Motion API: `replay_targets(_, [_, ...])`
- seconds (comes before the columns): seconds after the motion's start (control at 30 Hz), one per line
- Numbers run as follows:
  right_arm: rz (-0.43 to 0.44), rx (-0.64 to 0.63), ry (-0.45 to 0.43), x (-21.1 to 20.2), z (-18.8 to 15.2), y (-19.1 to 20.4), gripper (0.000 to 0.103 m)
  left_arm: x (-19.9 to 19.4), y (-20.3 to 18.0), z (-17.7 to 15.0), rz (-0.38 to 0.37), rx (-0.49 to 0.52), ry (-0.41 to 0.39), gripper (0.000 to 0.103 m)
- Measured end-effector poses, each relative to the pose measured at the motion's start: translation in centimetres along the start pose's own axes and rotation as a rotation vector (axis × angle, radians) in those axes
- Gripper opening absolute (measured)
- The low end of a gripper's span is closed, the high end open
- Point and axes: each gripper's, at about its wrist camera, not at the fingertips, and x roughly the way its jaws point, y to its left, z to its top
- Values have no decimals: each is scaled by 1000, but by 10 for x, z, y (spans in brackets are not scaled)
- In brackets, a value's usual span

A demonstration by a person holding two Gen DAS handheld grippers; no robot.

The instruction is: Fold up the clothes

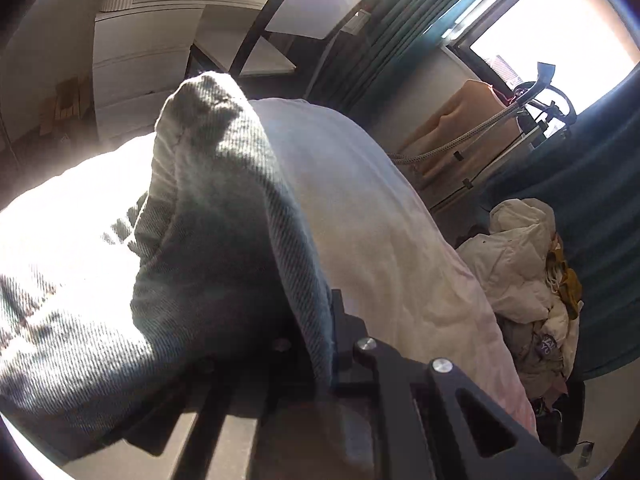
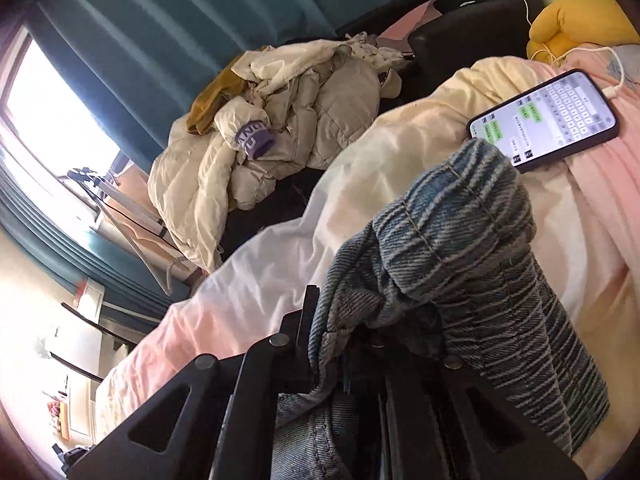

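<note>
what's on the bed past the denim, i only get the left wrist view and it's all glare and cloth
Observer: In the right wrist view a phone lies on the pink bedding, screen lit with a chat and keyboard showing.
Operator: is it plugged in
Observer: Yes, a white charging cable runs from its far end toward a yellow plush toy.
Operator: is the right side holding anything
Observer: The right gripper is shut on the denim garment, which bunches over its fingers just short of the phone.
</note>
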Motion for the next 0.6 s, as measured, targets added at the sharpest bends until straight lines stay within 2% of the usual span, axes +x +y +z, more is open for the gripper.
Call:
replay_targets(0.1, [8,-32,17,15,-4,-7,7,7,7,-6,-30,-42,-17,7])
replay_targets(0.17, [26,-56,25,16,-4,-9,8,0,10,-8,-86,-69,-28,20])
replay_targets(0.23, [65,-69,28,11,-3,-10,13,-11,10,-13,-117,-64,-25,30])
replay_targets(0.37, [165,-74,16,-17,-6,-12,37,-54,9,-39,-192,-47,-57,53])
replay_targets(0.4, [187,-82,-15,-30,-9,-12,41,-67,10,-48,-216,-52,-76,56])
replay_targets(0.43, [206,-95,-54,-46,-14,-12,43,-79,12,-57,-221,-61,-96,65])
replay_targets(0.47, [225,-108,-88,-60,-20,-12,50,-90,14,-67,-228,-69,-117,71])
replay_targets(0.53, [246,-111,-122,-84,-31,-14,60,-106,23,-89,-253,-98,-141,71])
replay_targets(0.6, [261,-100,-137,-104,-43,-19,63,-110,31,-110,-253,-155,-99,71])
